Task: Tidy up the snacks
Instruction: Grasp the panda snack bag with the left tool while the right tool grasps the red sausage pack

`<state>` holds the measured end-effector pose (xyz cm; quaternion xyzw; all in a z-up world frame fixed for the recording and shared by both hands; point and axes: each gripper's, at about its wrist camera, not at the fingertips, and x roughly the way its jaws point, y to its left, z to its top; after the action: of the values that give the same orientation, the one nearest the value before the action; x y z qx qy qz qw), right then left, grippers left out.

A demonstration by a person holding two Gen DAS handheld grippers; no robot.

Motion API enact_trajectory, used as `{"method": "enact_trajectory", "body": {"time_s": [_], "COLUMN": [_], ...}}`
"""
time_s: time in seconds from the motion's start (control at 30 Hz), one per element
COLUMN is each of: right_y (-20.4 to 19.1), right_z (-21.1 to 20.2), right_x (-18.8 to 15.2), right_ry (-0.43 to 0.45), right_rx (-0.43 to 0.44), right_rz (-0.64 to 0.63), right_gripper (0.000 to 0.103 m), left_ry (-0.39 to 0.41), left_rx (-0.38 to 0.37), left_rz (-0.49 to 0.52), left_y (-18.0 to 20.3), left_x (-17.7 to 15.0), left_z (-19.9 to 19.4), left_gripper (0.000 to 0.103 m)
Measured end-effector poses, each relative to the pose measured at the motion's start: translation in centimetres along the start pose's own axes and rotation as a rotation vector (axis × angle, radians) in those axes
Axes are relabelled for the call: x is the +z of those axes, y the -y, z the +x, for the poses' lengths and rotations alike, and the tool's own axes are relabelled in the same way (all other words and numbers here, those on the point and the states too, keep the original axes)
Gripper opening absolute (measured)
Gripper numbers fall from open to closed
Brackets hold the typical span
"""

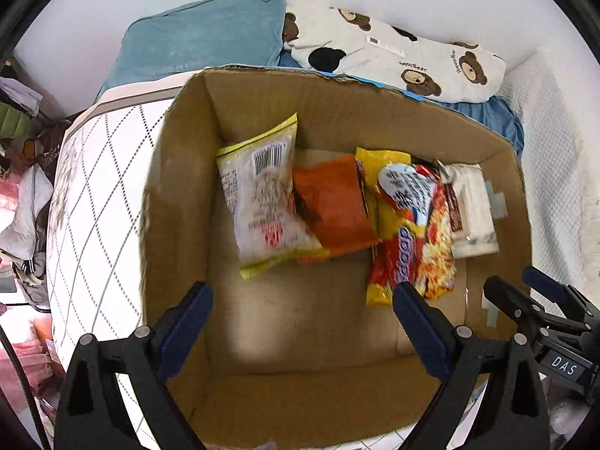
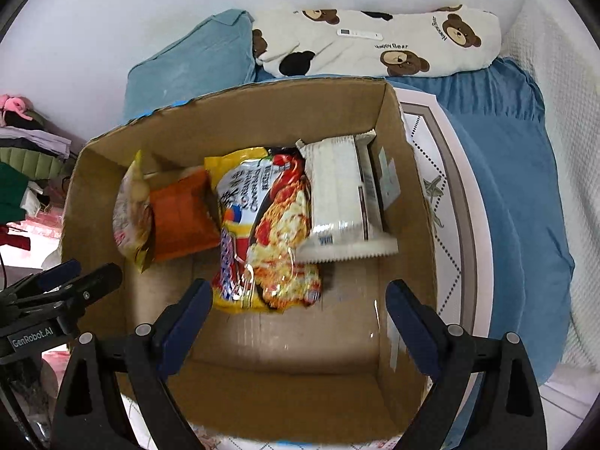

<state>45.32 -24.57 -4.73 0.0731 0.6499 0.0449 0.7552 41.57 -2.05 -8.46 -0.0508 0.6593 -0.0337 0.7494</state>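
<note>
An open cardboard box (image 1: 176,195) (image 2: 408,187) lies below both grippers on a bed. On its floor lie a clear yellow-edged packet (image 1: 258,202) (image 2: 129,210), an orange packet (image 1: 333,206) (image 2: 180,221), a yellow and red noodle packet (image 1: 408,225) (image 2: 266,232) and a white packet (image 1: 472,213) (image 2: 337,195), side by side along the far half. My left gripper (image 1: 303,300) hangs open and empty over the bare near floor of the box. My right gripper (image 2: 300,300) is open and empty too, above the noodle packet's near end. Each gripper shows at the other view's edge.
Behind the box rest a light blue pillow (image 1: 202,41) and a bear-print pillow (image 2: 375,41) with a white remote (image 2: 358,33) on it. A white quilted mattress (image 1: 97,202) and a blue sheet (image 2: 502,172) flank the box. Piled clothes (image 2: 26,157) lie at the left.
</note>
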Motion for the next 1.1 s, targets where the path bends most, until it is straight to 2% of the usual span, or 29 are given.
{"method": "enact_trajectory", "body": {"time_s": [0.43, 0.63, 0.73, 0.83, 0.9, 0.93, 0.97, 1.03, 1.1], "right_y": [-0.4, 0.5, 1.7, 2.8, 3.7, 4.1, 4.3, 4.5, 4.2], "right_z": [-5.1, -7.2, -6.7, -5.3, -3.8, -2.8, -2.0, -0.5, 1.2], "right_x": [-6.4, -11.0, -13.9, -17.3, -19.4, -20.4, -21.0, -22.6, -24.9], "right_ry": [0.087, 0.122, 0.087, 0.045, 0.026, 0.001, -0.023, -0.069, -0.122], "right_rx": [0.033, 0.069, 0.109, 0.142, 0.148, 0.155, 0.160, 0.177, 0.195], "right_rz": [-0.030, -0.031, -0.009, 0.007, 0.028, 0.041, 0.050, 0.076, 0.098], "right_gripper": [0.096, 0.096, 0.096, 0.096, 0.093, 0.089, 0.080, 0.080, 0.080], "left_ry": [0.104, 0.167, 0.135, 0.076, -0.004, -0.036, -0.080, -0.134, -0.146], "left_rx": [-0.025, -0.021, -0.015, 0.020, 0.022, 0.020, 0.021, 0.022, 0.023], "left_rz": [-0.004, 0.021, 0.049, 0.061, 0.036, 0.018, -0.009, -0.037, -0.062], "left_y": [1.7, 2.8, 3.1, 3.1, 2.5, 2.1, 1.5, 0.9, 0.1], "left_x": [-6.9, -11.7, -14.5, -17.5, -18.8, -19.3, -19.9, -20.9, -22.2], "left_z": [-5.4, -7.5, -6.8, -4.2, -1.2, 0.2, 2.0, 3.9, 4.8], "left_gripper": [0.098, 0.098, 0.098, 0.098, 0.098, 0.098, 0.098, 0.098, 0.098]}}
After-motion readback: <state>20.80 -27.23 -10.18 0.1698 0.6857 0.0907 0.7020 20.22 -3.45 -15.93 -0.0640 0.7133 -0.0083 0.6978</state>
